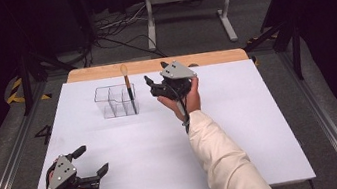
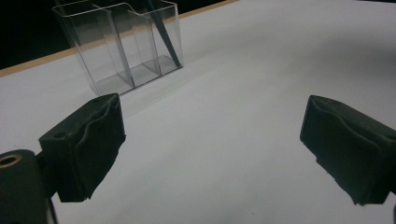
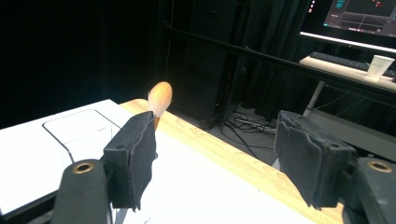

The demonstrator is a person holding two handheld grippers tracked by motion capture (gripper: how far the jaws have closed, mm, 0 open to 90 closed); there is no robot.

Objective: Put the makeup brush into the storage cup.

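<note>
Right gripper (image 1: 156, 79) in my hand hangs just beside the clear organizer (image 1: 116, 101), on its right, with the jaws apart and nothing between them. Standing in the organizer's rightmost compartment is the brush (image 1: 128, 88), its dark handle leaning a little and its orange tip rising above the rim. Seen from my right gripper view, that orange tip pokes up just behind one of my pads, and I cannot tell whether the two touch. My left gripper (image 1: 92, 162) rests low on the white table (image 1: 240, 114), well apart from the organizer on its near left side, jaws spread wide and empty. Along its jaws I see the organizer ahead, with the brush handle in its far right compartment
</note>
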